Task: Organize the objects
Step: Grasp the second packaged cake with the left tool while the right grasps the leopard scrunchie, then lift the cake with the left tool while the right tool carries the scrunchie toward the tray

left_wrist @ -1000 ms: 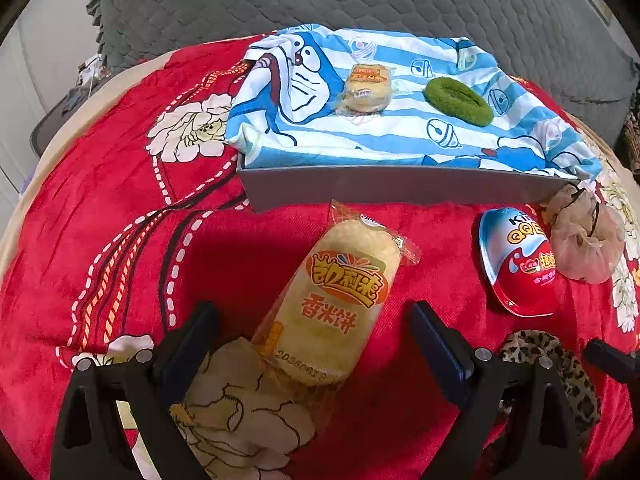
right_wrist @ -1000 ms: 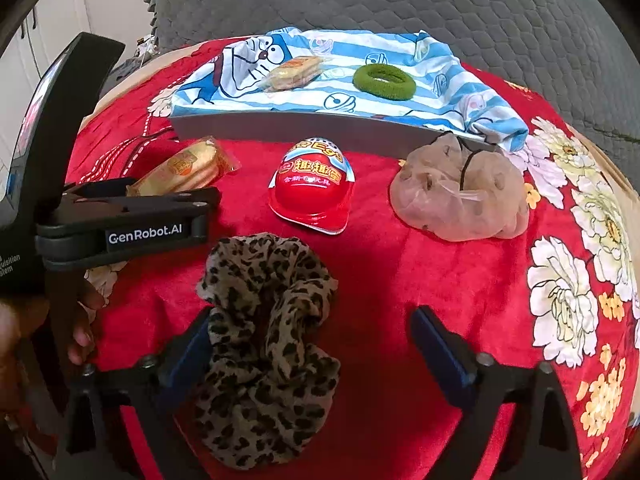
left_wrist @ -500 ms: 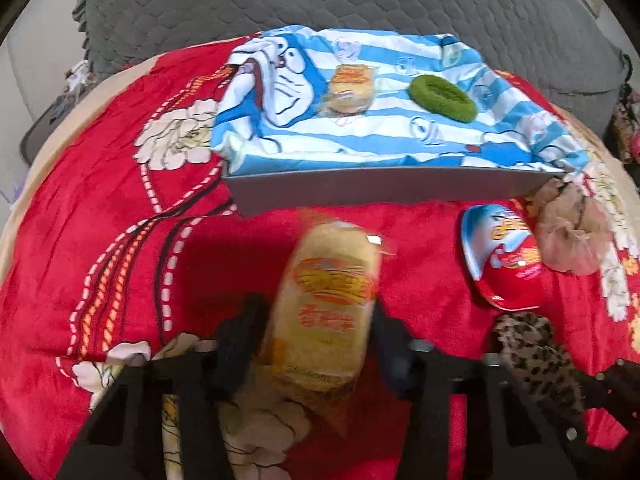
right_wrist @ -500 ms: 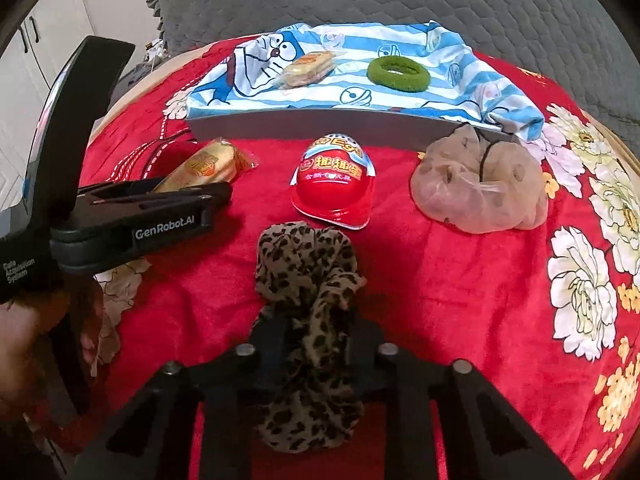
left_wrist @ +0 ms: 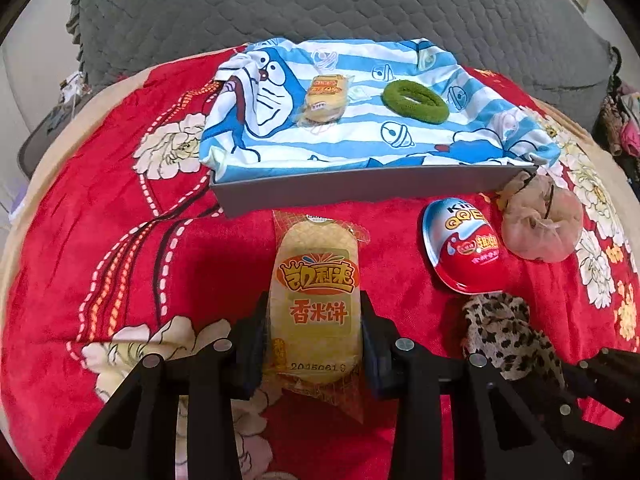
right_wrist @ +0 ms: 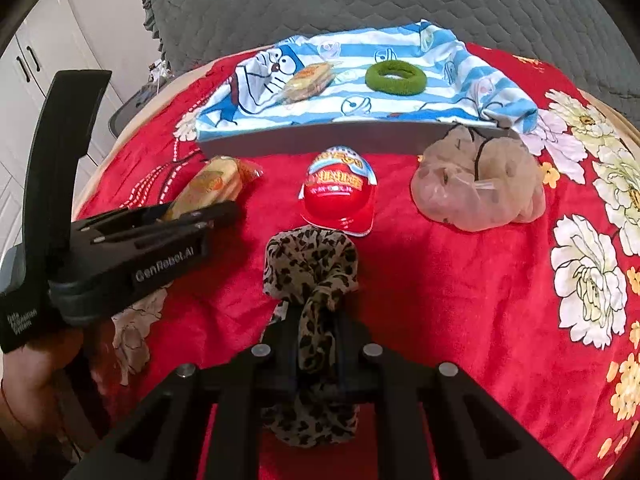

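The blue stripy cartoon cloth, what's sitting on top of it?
On the blue stripy cloth sit a small wrapped snack cake and a green hair scrunchie, apart from each other. The cloth drapes over a grey box; whatever is under the cloth is hidden.

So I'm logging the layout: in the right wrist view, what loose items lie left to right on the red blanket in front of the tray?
Rice cracker packet, held by the left gripper → red chocolate egg → beige scrunchie.
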Demonstrator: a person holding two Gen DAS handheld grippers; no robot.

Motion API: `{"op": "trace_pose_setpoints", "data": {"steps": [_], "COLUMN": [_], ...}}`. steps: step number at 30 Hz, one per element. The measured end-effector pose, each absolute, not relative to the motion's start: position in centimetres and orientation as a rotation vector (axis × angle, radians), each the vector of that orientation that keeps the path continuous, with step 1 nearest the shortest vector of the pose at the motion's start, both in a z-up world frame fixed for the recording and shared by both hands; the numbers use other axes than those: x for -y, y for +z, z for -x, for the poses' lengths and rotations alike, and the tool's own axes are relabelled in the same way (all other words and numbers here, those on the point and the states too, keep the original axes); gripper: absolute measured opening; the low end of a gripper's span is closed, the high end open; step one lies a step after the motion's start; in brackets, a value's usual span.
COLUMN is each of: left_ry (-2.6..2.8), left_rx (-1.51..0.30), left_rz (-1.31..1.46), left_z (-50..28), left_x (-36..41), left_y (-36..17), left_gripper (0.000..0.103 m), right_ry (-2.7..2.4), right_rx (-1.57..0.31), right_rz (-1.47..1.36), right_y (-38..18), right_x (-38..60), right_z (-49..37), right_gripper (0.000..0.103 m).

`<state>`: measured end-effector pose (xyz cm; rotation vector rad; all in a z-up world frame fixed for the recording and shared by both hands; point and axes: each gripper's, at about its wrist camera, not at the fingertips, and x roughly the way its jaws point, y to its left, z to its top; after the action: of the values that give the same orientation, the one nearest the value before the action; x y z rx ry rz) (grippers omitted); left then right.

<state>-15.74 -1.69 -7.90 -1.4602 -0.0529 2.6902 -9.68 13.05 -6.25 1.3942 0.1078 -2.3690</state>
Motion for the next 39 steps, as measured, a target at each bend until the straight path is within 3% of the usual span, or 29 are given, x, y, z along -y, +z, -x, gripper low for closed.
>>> {"op": "trace_pose_setpoints", "data": {"steps": [39], "left_ry": [2.794], "left_rx": [0.082], "left_rz": [1.290], "left_z": [5.6], "left_x": [-0.2], "left_y": [4.5], "left_gripper": [0.040], "right_ry": [-2.527], "right_rx": [-0.113], "right_rz": [-1.114], "right_y": [4.4], "right_x": [-16.1], "right_z": [2.9], "right_gripper": [0.014]}}
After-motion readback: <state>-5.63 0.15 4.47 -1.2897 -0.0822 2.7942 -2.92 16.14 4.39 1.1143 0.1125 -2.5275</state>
